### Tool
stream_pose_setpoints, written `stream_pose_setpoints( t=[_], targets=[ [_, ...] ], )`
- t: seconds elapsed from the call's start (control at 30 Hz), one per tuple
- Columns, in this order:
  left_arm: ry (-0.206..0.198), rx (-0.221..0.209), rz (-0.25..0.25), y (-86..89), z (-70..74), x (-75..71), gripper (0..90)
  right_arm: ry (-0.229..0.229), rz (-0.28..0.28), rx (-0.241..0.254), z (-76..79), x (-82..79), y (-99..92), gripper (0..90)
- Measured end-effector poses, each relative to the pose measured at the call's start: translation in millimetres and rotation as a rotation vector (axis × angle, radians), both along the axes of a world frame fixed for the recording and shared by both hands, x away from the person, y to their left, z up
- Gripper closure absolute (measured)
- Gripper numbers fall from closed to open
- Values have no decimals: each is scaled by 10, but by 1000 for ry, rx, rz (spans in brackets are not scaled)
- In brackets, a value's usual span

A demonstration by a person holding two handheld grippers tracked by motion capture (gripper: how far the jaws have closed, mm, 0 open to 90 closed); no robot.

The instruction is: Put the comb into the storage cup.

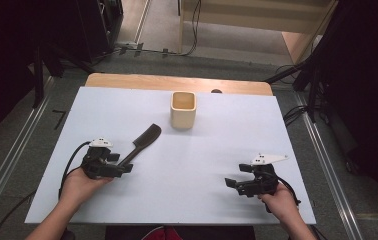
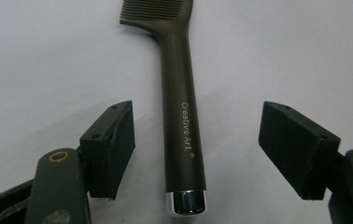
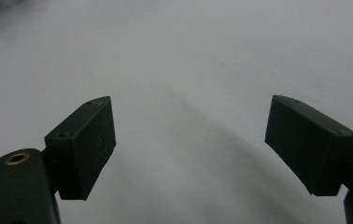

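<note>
A dark brown comb (image 1: 143, 142) lies flat on the white table cover (image 1: 212, 150), teeth toward the far side. In the left gripper view its handle (image 2: 180, 126), marked "Creative Art" and ending in a chrome cap, lies between the two wide-apart jaws without touching either. My left gripper (image 1: 122, 166) is open around the handle's near end. A cream square cup (image 1: 183, 109) stands upright and empty at the far middle. My right gripper (image 1: 233, 182) rests low at the near right, open, with only bare white surface between its jaws (image 3: 191, 149).
A wooden table edge (image 1: 177, 82) shows beyond the white cover. Black stands and cables (image 1: 302, 75) flank the table on the grey floor. The person's hands (image 1: 79, 186) come in from the near edge.
</note>
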State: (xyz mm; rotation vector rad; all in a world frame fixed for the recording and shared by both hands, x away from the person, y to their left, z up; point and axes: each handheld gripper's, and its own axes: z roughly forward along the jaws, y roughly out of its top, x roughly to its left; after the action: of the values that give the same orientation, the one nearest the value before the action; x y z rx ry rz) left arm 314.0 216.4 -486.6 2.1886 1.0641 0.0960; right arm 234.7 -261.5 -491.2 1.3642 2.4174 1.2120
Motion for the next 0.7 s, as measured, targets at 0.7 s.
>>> stream_pose_setpoints(
  t=[0.7],
  targets=[
    [-93,112,42,-96,-61,-114,436,-1,-2,4,-1,4,-4,145]
  ],
)
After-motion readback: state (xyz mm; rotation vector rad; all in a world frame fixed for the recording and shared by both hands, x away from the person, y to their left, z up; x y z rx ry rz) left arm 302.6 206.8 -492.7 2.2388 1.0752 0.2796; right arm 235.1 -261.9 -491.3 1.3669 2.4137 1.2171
